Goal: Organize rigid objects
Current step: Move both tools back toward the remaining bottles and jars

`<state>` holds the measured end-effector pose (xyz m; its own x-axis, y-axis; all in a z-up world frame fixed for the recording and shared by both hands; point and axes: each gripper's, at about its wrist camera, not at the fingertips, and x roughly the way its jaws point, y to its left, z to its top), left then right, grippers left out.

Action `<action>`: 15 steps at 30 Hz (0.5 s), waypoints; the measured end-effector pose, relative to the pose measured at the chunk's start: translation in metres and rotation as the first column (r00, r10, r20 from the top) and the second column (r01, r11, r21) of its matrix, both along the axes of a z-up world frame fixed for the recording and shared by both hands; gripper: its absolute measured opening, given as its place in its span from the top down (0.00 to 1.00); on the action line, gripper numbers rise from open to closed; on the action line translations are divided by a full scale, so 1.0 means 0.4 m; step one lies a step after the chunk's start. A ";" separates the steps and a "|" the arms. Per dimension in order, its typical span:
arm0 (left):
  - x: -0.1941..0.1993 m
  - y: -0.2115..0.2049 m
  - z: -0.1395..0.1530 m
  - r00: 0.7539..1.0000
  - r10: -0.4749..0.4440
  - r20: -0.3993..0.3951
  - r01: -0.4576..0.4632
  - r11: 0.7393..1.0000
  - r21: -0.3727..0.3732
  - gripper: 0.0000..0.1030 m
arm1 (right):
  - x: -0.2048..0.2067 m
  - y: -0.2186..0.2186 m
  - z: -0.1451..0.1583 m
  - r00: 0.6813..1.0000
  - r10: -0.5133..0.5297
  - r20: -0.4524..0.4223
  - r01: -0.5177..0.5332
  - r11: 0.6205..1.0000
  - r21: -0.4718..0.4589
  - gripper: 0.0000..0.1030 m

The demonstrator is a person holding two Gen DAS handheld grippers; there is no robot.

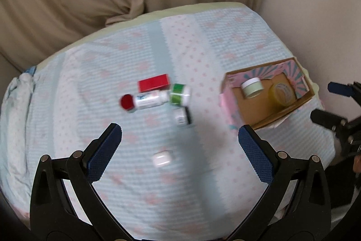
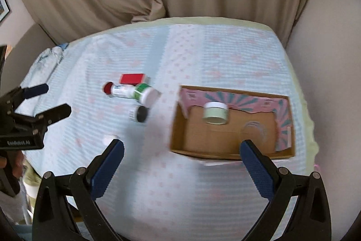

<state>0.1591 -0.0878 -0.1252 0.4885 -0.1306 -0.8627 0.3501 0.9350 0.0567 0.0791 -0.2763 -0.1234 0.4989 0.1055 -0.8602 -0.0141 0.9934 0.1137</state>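
Blue ribbed pads on both tools: left hand-held gripper (image 1: 180,143) spread wide, holding nothing, hovering over the bed (image 1: 225,42) with its pale blue cover dotted pink; right hand-held gripper (image 2: 181,156) likewise spread and empty, hovering by the near wall of the cardboard box (image 2: 178,128). Just ahead of the left one lies a small white case (image 1: 162,157), blurred. Further out, a cluster: small dark-capped jar (image 1: 182,116) on its side, green-labelled white bottle (image 1: 179,94) touching a white tube with red cap (image 1: 144,101), both lying down, red box (image 1: 153,82) right behind them. The open box sits to the right, pink-and-teal printed flaps, holding a pale green jar with white lid (image 2: 215,113) and a yellowish round tub (image 1: 282,94), well apart from the cluster.
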 end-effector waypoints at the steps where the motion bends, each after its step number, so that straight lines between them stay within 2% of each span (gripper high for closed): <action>1: 0.002 0.037 0.001 1.000 -0.006 0.007 0.006 1.000 0.008 0.00 | 0.006 0.025 -0.001 1.000 -0.001 0.001 0.001 1.000 0.011 0.01; 9: 0.044 0.209 -0.027 0.996 -0.089 0.009 0.089 0.996 0.009 0.00 | 0.051 0.177 -0.021 1.000 -0.010 -0.001 0.010 1.000 0.019 0.01; 15: 0.110 0.273 -0.082 0.970 -0.245 -0.002 0.245 0.969 0.019 0.00 | 0.098 0.259 -0.054 0.996 -0.083 -0.022 0.084 0.996 0.043 0.01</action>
<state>0.2032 0.0216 -0.1581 0.4435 -0.2301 -0.8662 0.5683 0.8195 0.0732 0.1185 -0.1725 -0.1449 0.4899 0.1022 -0.8658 0.0716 0.9850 0.1568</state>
